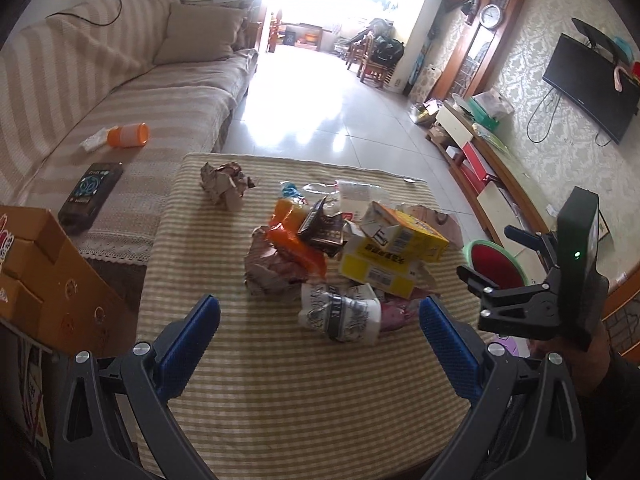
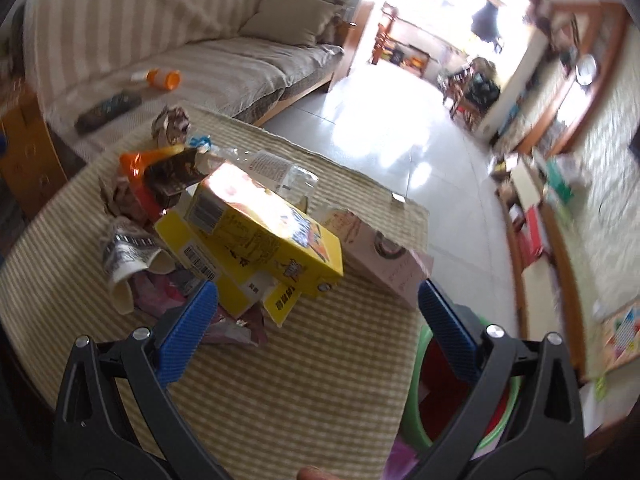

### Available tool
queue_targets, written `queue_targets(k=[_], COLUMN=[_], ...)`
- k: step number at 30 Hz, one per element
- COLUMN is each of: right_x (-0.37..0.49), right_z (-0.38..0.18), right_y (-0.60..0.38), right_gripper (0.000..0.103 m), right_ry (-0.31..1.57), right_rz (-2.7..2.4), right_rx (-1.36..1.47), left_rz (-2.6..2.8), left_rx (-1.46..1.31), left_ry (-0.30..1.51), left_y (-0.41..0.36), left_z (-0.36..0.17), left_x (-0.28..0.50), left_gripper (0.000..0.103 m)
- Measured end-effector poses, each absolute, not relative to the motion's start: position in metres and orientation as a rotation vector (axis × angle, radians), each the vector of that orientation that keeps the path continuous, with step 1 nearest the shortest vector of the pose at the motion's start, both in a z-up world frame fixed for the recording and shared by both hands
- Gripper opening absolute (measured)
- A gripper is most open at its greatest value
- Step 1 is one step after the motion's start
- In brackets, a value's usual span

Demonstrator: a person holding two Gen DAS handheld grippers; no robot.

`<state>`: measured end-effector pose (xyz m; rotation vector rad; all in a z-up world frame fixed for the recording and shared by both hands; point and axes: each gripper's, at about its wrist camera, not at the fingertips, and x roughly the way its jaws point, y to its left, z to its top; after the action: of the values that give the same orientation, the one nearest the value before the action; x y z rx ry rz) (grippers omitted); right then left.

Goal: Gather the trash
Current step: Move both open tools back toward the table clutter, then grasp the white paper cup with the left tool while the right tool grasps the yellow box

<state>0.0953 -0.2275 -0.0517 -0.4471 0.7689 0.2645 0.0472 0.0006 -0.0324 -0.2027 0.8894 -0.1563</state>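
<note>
Both hand-held grippers, left (image 1: 319, 312) and right (image 2: 318, 298), hang spread and empty before the trash pile (image 1: 352, 248) mid-frame on the tabletop (image 1: 280, 400); a first grasp seems next, probably the yellow box (image 2: 272, 236).

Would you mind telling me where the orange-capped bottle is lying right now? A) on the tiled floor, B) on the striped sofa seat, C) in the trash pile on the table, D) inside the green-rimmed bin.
B: the orange-capped bottle lies on its side on the striped sofa seat, apart from the trash pile on the table.
</note>
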Motion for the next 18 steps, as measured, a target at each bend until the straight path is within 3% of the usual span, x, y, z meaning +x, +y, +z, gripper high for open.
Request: queue_targets(k=[10,16,18], right_x=[0.121,0.132,0.139], right_z=[-0.085,-0.095,-0.097], right_y=[-0.173,-0.16,-0.16], right_gripper=[0.099,0.098,0.082], right_ry=[0.704,0.722,0.75], right_rz=[0.28,0.347,0.356], right_rx=[-0.714,-0.724,-0.699], left_rz=[-0.133,-0.115,-0.113], left_rx=[-0.211,-0.232,-0.235], left_ry=[0.951,0.969,0.974], left_y=[0.009,0.019,0.021], left_z=[-0.065,-0.075,-0.077], left_x=[0.055,0.061,0.063], left_gripper=[0.095,0.095,0.095])
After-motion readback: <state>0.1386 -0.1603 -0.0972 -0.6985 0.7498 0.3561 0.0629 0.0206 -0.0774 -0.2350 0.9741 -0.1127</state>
